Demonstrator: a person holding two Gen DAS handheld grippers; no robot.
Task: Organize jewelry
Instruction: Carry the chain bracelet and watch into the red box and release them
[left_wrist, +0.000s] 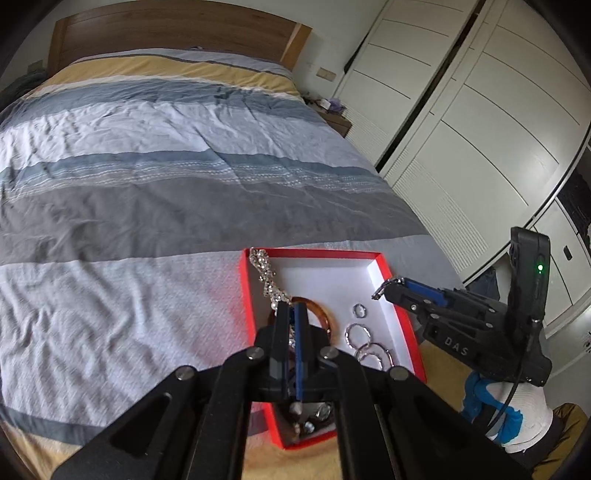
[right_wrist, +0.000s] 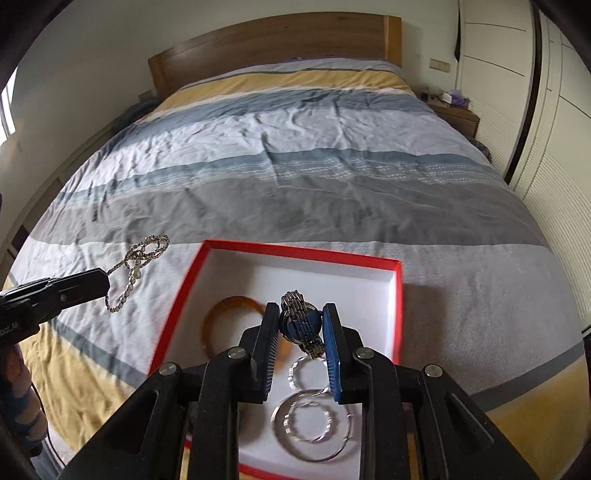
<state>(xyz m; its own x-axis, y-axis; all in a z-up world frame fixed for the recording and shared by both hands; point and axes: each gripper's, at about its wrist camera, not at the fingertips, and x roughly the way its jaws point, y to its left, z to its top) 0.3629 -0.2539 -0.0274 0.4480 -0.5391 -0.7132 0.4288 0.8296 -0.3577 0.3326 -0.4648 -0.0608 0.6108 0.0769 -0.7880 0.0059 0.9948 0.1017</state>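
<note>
Left gripper (left_wrist: 291, 306) clamps tight on a chain (left_wrist: 267, 275); right gripper (right_wrist: 300, 323), part-open, pinches a watch (right_wrist: 301, 321) above the red box (right_wrist: 295, 251).

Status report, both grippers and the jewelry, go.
Left hand-held gripper shut on bead necklace, hanging beside red box. Right hand-held gripper shut on watch above box. Bangle, rings in box. Nothing blocking.
</note>
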